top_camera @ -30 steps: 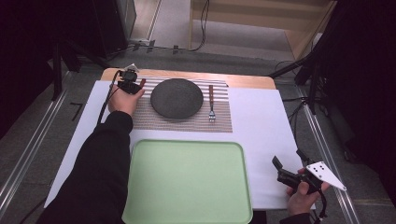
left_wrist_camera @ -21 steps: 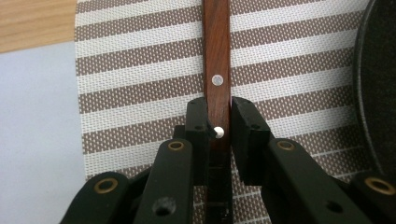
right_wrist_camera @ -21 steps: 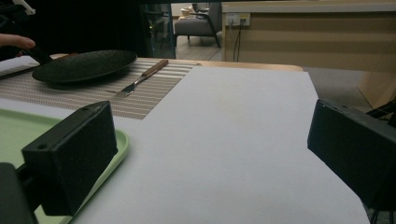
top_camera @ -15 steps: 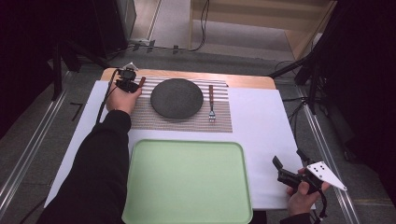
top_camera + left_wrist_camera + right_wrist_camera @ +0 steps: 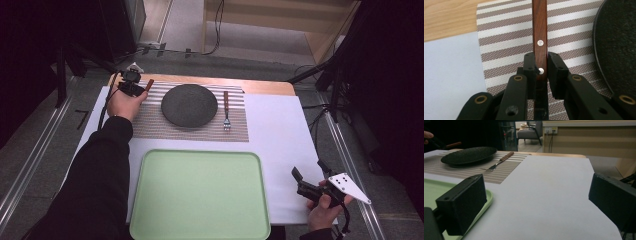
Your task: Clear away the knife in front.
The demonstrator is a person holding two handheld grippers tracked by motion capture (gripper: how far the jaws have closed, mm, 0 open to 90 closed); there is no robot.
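A white table stretches away from the person. A pale green tray lies empty at its near edge. Beyond it lies a brown-and-white striped placemat, with a strip of bare wood showing at the far edge of the table.

A dark round plate sits in the middle of the placemat. To its right, a fork with a wooden handle lies on the mat just beside the plate, tines toward the person.

At the far left corner of the mat, the person's left hand, in a dark sleeve, holds the left gripper. Its jaws are clamped on the wooden handle of a piece of cutlery. In the left gripper view the reddish-brown handle, set with two metal rivets, runs straight up between the two black pads above the striped mat, with the plate's rim just to the right. Which kind of cutlery it is cannot be told, as its working end is hidden behind the jaws.

At the near right corner of the table, the right hand holds the right gripper beside the tray. Its jaws stand wide apart with nothing between them.
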